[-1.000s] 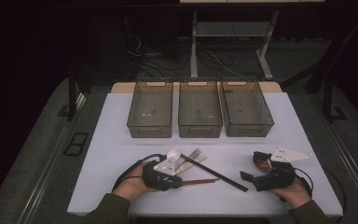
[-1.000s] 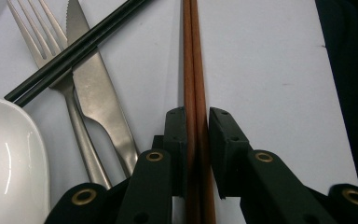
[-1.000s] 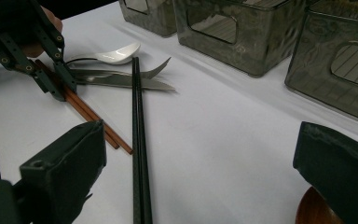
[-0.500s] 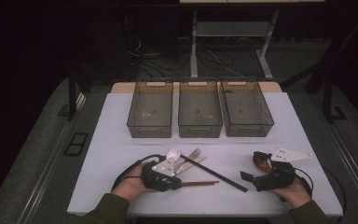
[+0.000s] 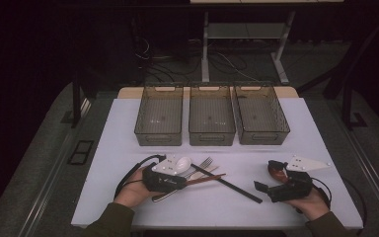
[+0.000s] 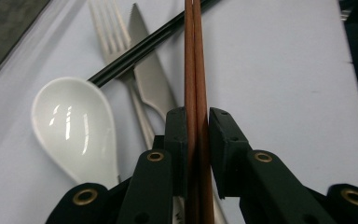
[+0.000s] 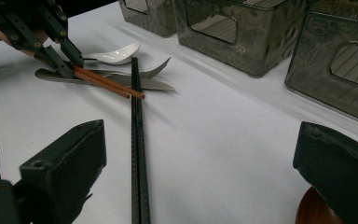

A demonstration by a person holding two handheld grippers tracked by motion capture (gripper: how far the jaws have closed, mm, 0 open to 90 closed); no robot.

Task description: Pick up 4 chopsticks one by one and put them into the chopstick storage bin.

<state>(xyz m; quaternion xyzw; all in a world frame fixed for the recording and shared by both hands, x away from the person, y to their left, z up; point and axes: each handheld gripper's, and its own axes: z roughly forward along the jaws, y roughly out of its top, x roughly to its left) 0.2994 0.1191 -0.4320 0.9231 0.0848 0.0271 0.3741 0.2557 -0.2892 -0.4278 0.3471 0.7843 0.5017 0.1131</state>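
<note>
Pinching a pair of brown chopsticks (image 6: 196, 70) between its pads, the left claw (image 6: 197, 140) sits low over the desk (image 5: 103, 148) near the front edge, left of centre. The sticks lie side by side, pressed together, and run straight out past the jaws; in the right gripper view their tips (image 7: 135, 95) end just beside a pair of black chopsticks (image 7: 136, 140).

Those black chopsticks lie across the middle of the front half of the desk, slanting toward the front right in the high view. They cross over a fork (image 6: 109, 32) and a knife (image 6: 149, 74), which lie close together just left of the brown pair. A white spoon (image 6: 72, 121) rests beside the fork, bowl up.

The right claw (image 7: 200, 163) stands spread wide near the front right corner, nothing between its jaws, and rests well apart from the cutlery. A rounded brown thing (image 7: 314, 210) shows just under its right jaw; what it is I cannot tell.

Three clear bins (image 5: 212, 133) stand in a row along the back half of the desk, touching or nearly so, long sides together.
</note>
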